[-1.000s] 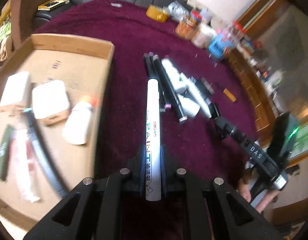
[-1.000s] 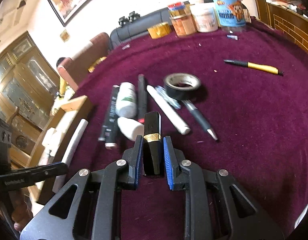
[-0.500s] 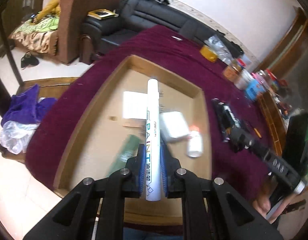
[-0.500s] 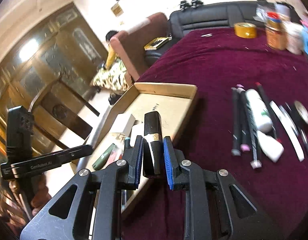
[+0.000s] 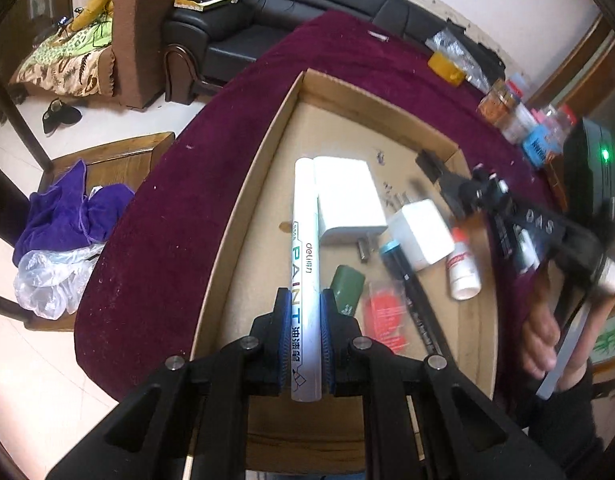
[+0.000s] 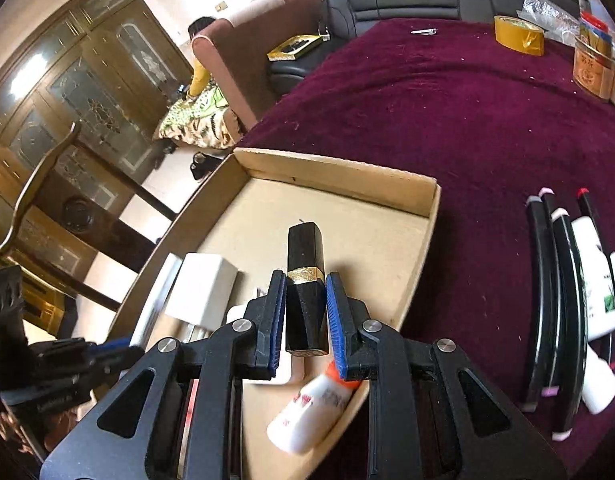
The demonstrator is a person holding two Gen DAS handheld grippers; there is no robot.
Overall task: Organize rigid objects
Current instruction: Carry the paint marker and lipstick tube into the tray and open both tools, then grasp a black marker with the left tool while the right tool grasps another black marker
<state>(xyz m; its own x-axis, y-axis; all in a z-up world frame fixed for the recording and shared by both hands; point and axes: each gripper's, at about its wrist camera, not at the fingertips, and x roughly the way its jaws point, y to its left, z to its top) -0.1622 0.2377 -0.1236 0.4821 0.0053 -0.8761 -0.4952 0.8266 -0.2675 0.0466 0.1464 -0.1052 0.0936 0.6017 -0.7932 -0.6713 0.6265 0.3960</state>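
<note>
Tray (image 5: 243,200) is sitting on the maroon cloth (image 6: 447,120), and both grippers are hanging over it. The left gripper (image 5: 303,320) is clamping a white paint pen (image 5: 305,248) above the tray's left part, beside a white charger (image 5: 347,200). The right gripper (image 6: 305,304) is gripping a black lipstick (image 6: 305,280) above the tray's right side. Markers (image 6: 555,300) are lying on the cloth, right of the tray.

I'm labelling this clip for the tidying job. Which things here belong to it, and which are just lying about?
Job:
white paint marker in left gripper
black gold-banded lipstick in right gripper
shallow cardboard tray

Lying about:
yellow tape roll
purple cloth
</note>
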